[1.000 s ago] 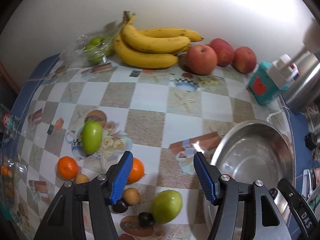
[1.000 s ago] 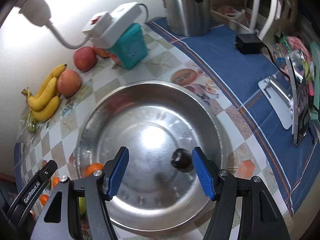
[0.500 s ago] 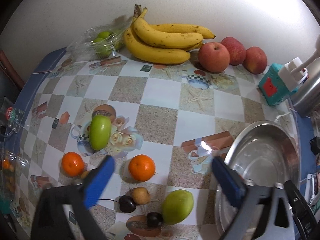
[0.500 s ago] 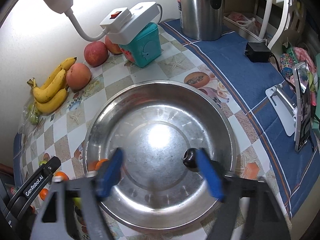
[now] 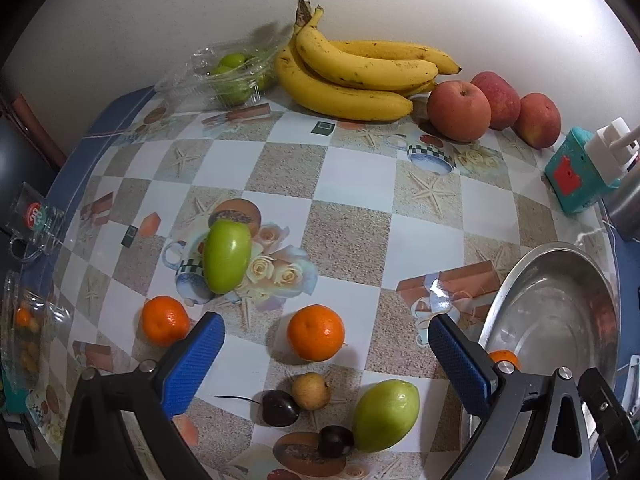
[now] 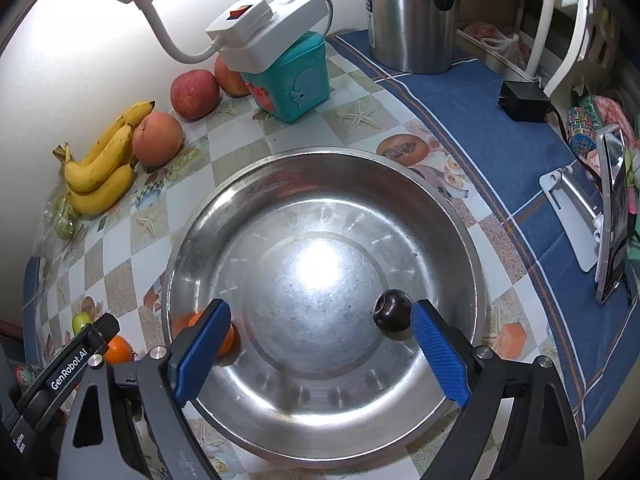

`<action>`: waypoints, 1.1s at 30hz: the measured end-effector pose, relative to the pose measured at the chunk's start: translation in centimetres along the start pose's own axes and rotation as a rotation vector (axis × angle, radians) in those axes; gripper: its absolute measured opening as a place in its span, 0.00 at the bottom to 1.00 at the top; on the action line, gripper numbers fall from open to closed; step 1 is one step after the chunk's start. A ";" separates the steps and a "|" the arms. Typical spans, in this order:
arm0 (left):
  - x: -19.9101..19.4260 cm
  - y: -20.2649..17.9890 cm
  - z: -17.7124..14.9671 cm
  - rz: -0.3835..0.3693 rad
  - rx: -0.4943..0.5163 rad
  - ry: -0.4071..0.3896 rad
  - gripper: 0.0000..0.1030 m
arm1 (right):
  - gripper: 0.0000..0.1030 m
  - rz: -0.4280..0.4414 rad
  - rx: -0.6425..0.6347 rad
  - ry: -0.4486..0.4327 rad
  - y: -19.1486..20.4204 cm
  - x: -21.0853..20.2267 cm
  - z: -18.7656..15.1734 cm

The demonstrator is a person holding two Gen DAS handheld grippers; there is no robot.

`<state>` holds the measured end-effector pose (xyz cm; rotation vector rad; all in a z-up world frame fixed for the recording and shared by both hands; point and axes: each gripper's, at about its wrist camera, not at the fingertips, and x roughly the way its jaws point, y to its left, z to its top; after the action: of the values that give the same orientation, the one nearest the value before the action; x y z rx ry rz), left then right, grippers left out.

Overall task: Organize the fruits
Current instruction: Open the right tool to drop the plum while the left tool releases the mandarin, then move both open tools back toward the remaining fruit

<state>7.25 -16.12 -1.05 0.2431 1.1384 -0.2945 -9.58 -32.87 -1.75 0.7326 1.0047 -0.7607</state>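
Note:
My left gripper [image 5: 326, 356] is open and empty above the checkered table, with an orange [image 5: 316, 333] between its fingers. Another orange [image 5: 165, 321], two green fruits [image 5: 227, 255] [image 5: 385, 415], a small brown fruit [image 5: 311, 391] and two dark cherries [image 5: 279, 408] lie around it. My right gripper [image 6: 320, 356] is open and empty over the steel bowl [image 6: 248, 200]. The bowl holds a dark cherry [image 6: 393, 310] by my right finger and an orange [image 6: 224, 340] partly behind my left finger.
Bananas [image 5: 352, 76], three apples [image 5: 459, 111] and a clear box of green fruit [image 5: 230, 76] line the wall. A teal box [image 6: 296, 84] with a white power strip [image 6: 264, 28], a steel kettle [image 6: 412, 12] and a phone on a stand [image 6: 612, 216] stand beyond the bowl.
Both grippers have opened wider and pulled back and up. The left view now shows the orange fully between the fingers. The cherry in the bowl now sits beside my right finger.

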 end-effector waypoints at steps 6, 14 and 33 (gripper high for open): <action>-0.8 0.2 -0.5 0.016 0.063 -0.023 1.00 | 0.89 -0.009 -0.027 0.004 0.5 -0.1 -0.3; -2.4 0.9 -1.0 0.046 0.175 -0.065 1.00 | 0.89 0.011 -0.045 0.009 1.7 -0.8 -1.1; -4.0 11.6 -0.9 0.145 0.037 -0.103 1.00 | 0.89 0.121 -0.263 0.027 10.4 -2.0 -4.7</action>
<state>9.01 -4.52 2.76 0.3378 1.0089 -0.1980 -3.82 -23.00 0.30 0.5707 1.0519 -0.5026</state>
